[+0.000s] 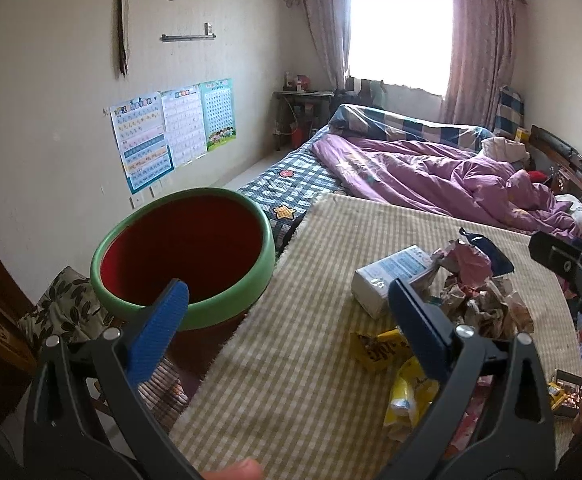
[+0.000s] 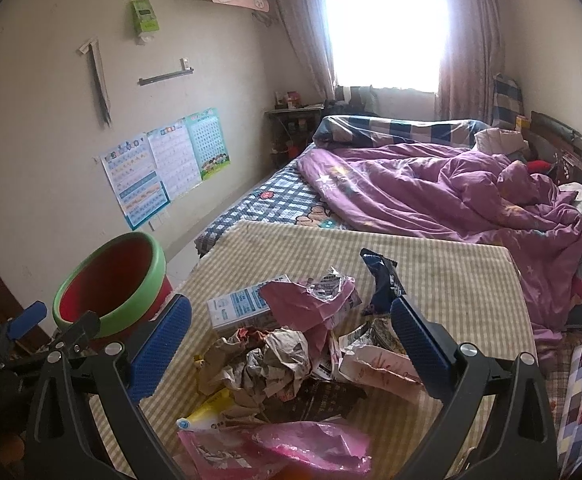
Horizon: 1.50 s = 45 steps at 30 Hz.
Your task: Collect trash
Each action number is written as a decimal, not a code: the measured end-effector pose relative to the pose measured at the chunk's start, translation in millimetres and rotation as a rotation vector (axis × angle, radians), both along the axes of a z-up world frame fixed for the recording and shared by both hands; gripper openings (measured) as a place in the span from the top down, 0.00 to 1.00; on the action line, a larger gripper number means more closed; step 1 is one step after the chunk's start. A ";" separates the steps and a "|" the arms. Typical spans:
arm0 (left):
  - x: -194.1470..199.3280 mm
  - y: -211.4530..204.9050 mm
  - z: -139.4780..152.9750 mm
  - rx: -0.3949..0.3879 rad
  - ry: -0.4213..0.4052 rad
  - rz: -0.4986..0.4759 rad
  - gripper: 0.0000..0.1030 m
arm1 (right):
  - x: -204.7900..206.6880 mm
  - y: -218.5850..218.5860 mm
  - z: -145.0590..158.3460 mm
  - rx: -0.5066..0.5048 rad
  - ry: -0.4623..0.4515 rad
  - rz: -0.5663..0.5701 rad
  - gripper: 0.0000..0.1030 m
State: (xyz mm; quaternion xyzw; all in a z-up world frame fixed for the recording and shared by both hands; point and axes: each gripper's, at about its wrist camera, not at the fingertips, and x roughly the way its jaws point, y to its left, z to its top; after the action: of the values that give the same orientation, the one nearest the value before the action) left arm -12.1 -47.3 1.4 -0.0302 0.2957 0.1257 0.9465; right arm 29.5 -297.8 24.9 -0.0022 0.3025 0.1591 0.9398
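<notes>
Bin: red bucket [image 1: 183, 256] with green rim, 9 o'clock of trash pile [image 2: 291, 344], nothing visible inside.
Left gripper [image 1: 287, 308]: spread, holding nothing.
Right gripper [image 2: 291, 320]: spread above pile.

We are looking forward along each gripper's two blue fingers, from just above the checked cloth [image 1: 291, 360]. Our left wrist view is sitting at the cloth's left edge, close to the red bin [image 1: 183, 256], facing the bed [image 1: 431, 168] and window [image 1: 399, 24]. Our right wrist view is hanging directly over the trash pile [image 2: 275, 360], facing the same way. Both are sharing the bin, pile, cloth, bed, window and wall posters [image 2: 163, 164].
</notes>
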 end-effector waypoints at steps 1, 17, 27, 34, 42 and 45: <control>0.4 -0.2 -0.5 -0.002 0.002 -0.003 0.05 | -0.2 -0.5 -0.3 0.000 0.000 -0.002 0.07; 1.3 -5.2 -3.6 0.004 0.018 -0.038 0.05 | 2.1 -4.1 -6.3 -0.005 0.008 -0.012 0.07; 2.9 -2.6 -8.5 0.010 0.038 -0.043 0.05 | 3.0 -6.1 -12.5 -0.008 0.021 0.000 0.07; 7.3 -1.5 -23.6 -0.051 0.075 -0.091 0.05 | 12.9 -23.1 -19.4 -0.034 0.032 -0.023 0.07; 22.0 -25.0 -37.5 -0.115 0.144 -0.254 0.05 | 17.9 -55.6 -35.6 -0.066 0.082 -0.057 0.07; 34.9 -42.5 -36.3 -0.119 0.158 -0.346 0.08 | 18.4 -65.9 -41.6 -0.074 0.107 -0.063 0.07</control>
State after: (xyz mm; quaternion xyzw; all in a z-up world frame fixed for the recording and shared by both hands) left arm 22.8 -89.8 -34.9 -0.0250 0.3770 -0.0544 0.9243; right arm 47.8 -363.8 -16.7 -0.0190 0.3578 0.1181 0.9261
